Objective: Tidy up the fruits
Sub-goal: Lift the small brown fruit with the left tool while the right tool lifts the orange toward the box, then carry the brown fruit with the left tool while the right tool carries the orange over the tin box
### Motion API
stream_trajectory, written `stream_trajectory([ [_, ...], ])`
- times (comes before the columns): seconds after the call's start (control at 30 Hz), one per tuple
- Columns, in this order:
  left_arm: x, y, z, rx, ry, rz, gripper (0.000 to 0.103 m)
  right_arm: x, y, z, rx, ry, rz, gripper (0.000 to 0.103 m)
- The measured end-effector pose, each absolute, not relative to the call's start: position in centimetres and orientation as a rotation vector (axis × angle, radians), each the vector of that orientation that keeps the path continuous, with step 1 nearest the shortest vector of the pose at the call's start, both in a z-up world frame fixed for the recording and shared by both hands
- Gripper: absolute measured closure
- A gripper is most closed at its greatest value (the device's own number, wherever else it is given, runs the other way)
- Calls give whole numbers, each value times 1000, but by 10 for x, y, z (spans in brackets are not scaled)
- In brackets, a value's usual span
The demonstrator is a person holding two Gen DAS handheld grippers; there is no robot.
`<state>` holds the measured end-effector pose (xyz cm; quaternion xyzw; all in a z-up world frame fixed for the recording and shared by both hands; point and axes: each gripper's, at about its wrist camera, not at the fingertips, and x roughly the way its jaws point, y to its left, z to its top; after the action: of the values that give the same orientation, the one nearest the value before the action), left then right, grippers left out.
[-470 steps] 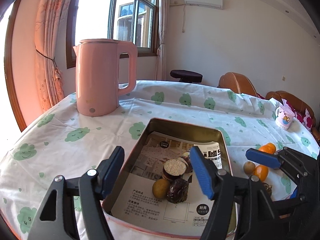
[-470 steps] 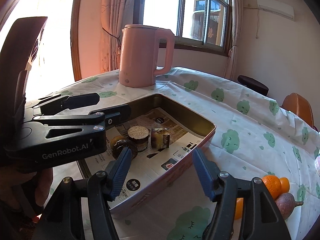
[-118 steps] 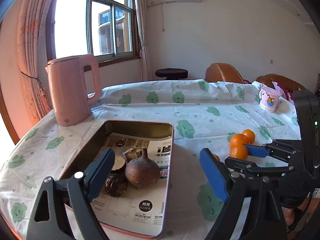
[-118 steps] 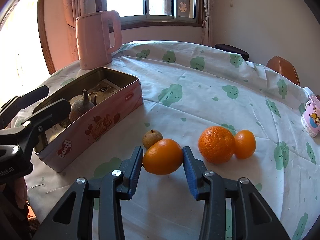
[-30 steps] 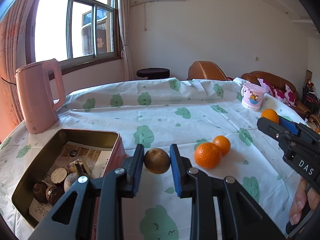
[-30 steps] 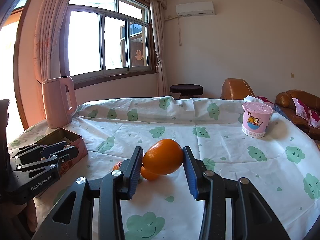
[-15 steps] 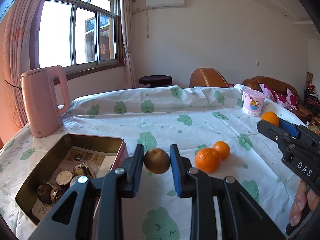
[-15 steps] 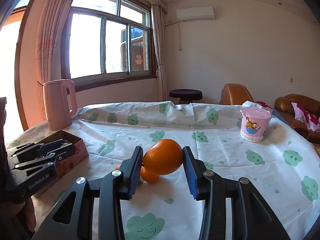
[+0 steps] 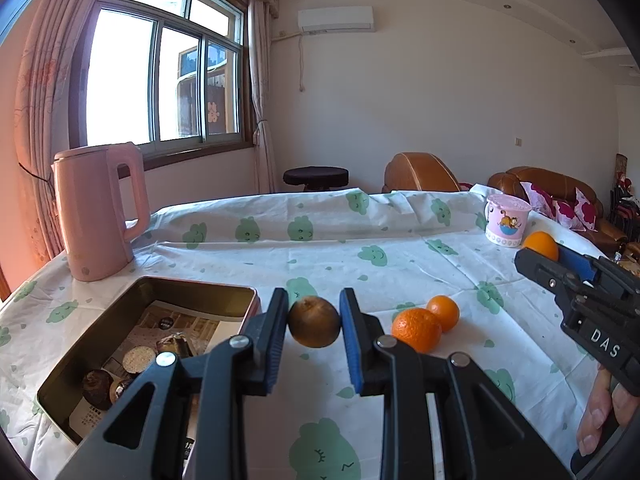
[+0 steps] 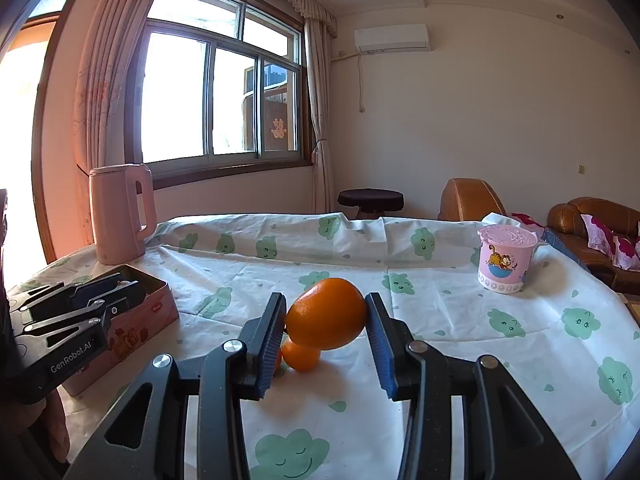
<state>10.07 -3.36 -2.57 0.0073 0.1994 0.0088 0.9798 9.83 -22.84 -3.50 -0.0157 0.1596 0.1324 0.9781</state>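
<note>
A brown round fruit (image 9: 314, 321) is pinched between the pads of the left tool (image 9: 314, 326) and held above the bench (image 9: 400, 264). An orange (image 10: 326, 314) is clamped in the right tool (image 10: 326, 330), also raised. In the left wrist view, the open tin (image 9: 192, 286) is seen at 9 o'clock from the brown fruit, two mandarins (image 9: 430, 322) at 3 o'clock, a pink kettle (image 9: 98, 212) at 10 o'clock and a pink cup (image 9: 506, 220) at 2 o'clock.

Metal tin (image 9: 224, 290) glossy; paper lining (image 9: 180, 330); cloth tablecloth (image 9: 400, 248).
</note>
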Motion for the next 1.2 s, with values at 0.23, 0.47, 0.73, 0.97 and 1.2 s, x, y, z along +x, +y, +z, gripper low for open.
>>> stream_trajectory([
  [0.23, 98, -32, -24, 6, 388, 21, 75, 97, -227, -35, -41, 314, 267, 60],
  [0.47, 97, -32, -24, 5, 387, 20, 75, 97, -224, -35, -53, 316, 271, 60],
  [0.73, 90, -24, -24, -1, 384, 34, 75, 93, -208, -34, -82, 312, 314, 60],
  [0.97, 81, -9, -23, -14, 382, 54, 75, 92, -186, -36, -108, 319, 358, 60],
  [1.2, 75, 13, -24, -40, 389, 87, 75, 87, -158, -36, -145, 317, 415, 60],
])
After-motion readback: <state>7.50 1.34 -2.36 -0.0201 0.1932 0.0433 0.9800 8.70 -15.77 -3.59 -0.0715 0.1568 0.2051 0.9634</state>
